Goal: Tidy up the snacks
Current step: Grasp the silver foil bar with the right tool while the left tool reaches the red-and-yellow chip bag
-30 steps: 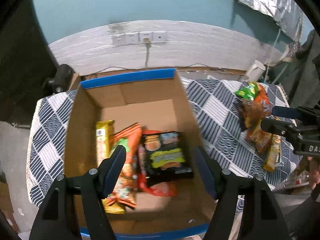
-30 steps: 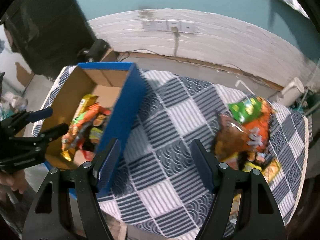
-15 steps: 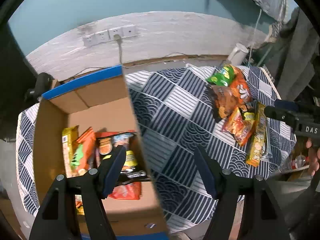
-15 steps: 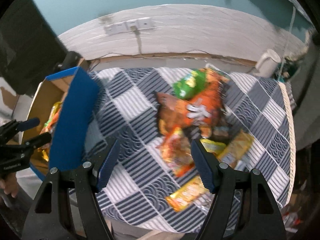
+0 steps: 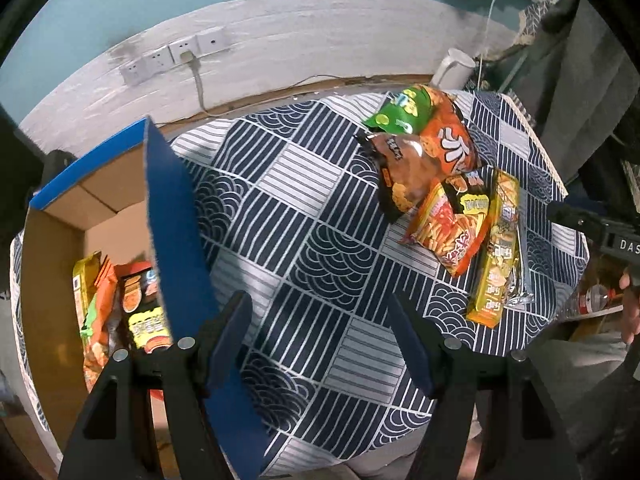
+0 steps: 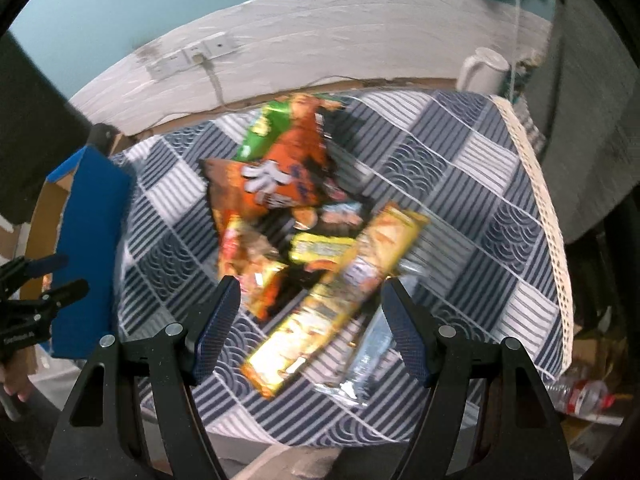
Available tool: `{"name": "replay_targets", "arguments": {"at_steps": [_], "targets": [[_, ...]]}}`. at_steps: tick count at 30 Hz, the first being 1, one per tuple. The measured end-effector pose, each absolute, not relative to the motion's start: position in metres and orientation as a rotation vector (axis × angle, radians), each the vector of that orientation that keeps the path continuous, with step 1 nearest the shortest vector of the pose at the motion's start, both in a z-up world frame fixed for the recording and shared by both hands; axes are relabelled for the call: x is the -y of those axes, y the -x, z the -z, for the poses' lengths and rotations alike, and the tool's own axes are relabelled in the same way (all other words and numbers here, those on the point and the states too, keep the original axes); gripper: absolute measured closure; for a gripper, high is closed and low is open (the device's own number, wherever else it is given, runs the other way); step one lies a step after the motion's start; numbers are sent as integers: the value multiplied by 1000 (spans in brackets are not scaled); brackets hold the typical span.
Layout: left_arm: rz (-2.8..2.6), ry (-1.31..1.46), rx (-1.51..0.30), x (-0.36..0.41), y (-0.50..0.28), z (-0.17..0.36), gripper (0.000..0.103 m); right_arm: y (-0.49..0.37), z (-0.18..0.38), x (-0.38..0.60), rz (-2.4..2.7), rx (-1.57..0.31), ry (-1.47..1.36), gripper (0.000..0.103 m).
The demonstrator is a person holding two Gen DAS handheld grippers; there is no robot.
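Observation:
A pile of snack packets lies on the checked tablecloth [image 5: 320,216]: a green bag [image 5: 400,114], an orange bag [image 5: 450,140], a brown bag [image 5: 404,172], an orange-red packet [image 5: 448,228] and a long yellow packet [image 5: 498,248]. A blue-edged cardboard box [image 5: 172,204] at the left holds several packets [image 5: 120,300]. My left gripper [image 5: 320,340] hangs open over bare cloth just right of the box wall. My right gripper [image 6: 310,328] hangs open above the long yellow packet [image 6: 336,292] and the orange-red packet [image 6: 256,264], with nothing in its grip.
A white kettle [image 5: 454,68] stands past the table's far right corner, and wall sockets [image 5: 176,54] with a cable sit behind. A plastic bottle [image 6: 580,394] lies on the floor at the right. A clear wrapper [image 6: 368,356] lies beside the yellow packet.
Both grippers have swung right, away from the box. The left one has left the box interior for the cloth; the right one has come over the snack pile. Both stayed open.

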State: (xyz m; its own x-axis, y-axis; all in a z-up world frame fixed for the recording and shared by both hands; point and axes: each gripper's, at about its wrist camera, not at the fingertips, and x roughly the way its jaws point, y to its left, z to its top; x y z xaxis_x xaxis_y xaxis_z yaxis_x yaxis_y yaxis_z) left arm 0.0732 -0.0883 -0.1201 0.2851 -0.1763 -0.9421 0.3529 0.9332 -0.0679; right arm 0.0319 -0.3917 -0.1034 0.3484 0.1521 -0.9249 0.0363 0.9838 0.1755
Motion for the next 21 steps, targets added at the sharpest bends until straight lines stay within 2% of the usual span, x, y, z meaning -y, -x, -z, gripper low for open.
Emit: {"name": "replay_targets", "arguments": {"at_steps": [21], "targets": [[386, -257, -1348, 138, -70, 175, 31, -19, 191, 436, -16, -1412, -295, 29]]}}
